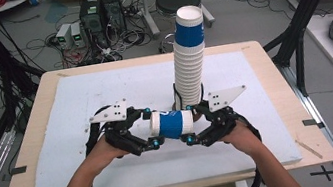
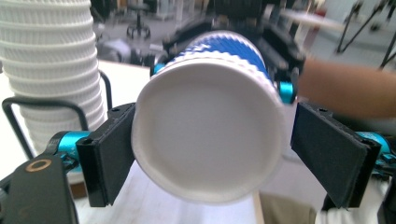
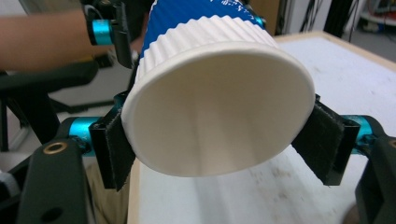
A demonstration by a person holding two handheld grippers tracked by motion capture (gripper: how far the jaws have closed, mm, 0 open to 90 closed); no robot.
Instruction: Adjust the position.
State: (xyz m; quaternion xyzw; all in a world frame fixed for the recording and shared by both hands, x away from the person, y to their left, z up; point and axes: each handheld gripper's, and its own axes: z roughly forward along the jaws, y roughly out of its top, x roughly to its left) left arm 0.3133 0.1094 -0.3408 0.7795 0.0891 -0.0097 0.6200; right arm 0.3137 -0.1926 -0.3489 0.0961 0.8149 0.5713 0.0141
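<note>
- So the blue-and-white ribbed paper cup [image 1: 172, 124] was lying on its side in the air between the two tools, just above the white foam sheet [image 1: 81, 112] on the desk, right in front of the tall stack of ribbed paper cups [image 1: 189, 67].
- The left hand-held gripper [image 1: 150, 127] had its jaws around the wide rim end. In its own view one pad touched the rim, the other stood off with a clear gap, so I'd call it let go.
- The right hand-held gripper [image 1: 190, 124] was clamped on the cup's other end, both pads [image 3: 114, 144] pressing the wall, jaws roughly half closed.
- Looked to me like a hand-over, left to right, nearly done.
- Next move probably needed the left one to back off sideways without bumping the rim, then the right to tip the cup upright and take it to the stack.
</note>
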